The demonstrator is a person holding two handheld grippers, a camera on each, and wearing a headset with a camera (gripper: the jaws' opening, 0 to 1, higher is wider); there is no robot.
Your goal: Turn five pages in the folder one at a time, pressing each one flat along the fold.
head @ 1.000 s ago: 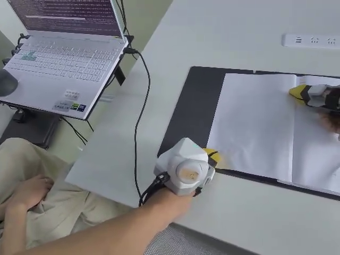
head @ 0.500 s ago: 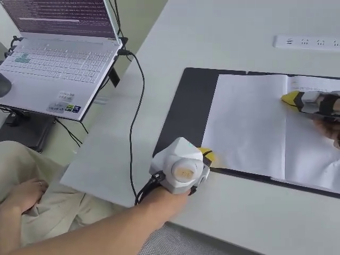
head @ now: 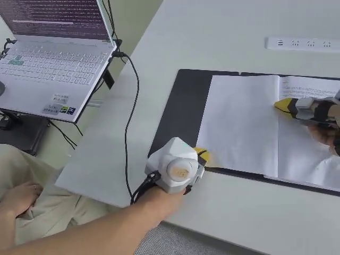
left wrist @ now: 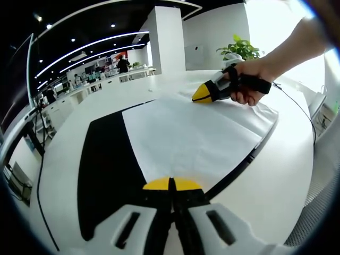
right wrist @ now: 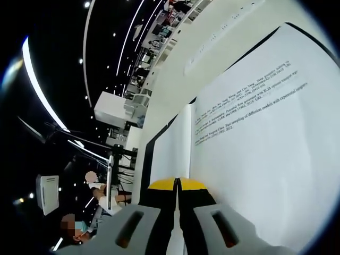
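– Folder (head: pixel 183 106) location, please?
– Lying open and flat on the white table (head: pixel 212 32), black cover down. A blank left page (head: pixel 239 122) lies over the inside of the cover, leaving a wide black strip bare on its left. The right page (right wrist: pixel 255 133) carries a few lines of small print near its top.
– And the left gripper (head: pixel 202 155)?
– At the near left corner of the blank page, by the folder's front edge. In its own view the yellow tips (left wrist: pixel 171 183) are pressed together with no gap. They sit right at the paper's edge, but I cannot tell whether any sheet is caught between them.
– Right gripper (head: pixel 281 104)?
– Low over the far half of the folder, tips pointing at the fold (head: pixel 278 127). Its jaws are also closed tight, and in the right gripper view the fold line runs straight up from between them. The left gripper view shows a hand (left wrist: pixel 247 87) wrapped around its handle, with the yellow nose down on the paper.
– Anything else on the bench?
– An open laptop (head: pixel 48 64) on a stand off the table's left side, a black cable (head: pixel 130 117) trailing from it across the table edge, and a white power strip (head: pixel 303 43) beyond the folder.
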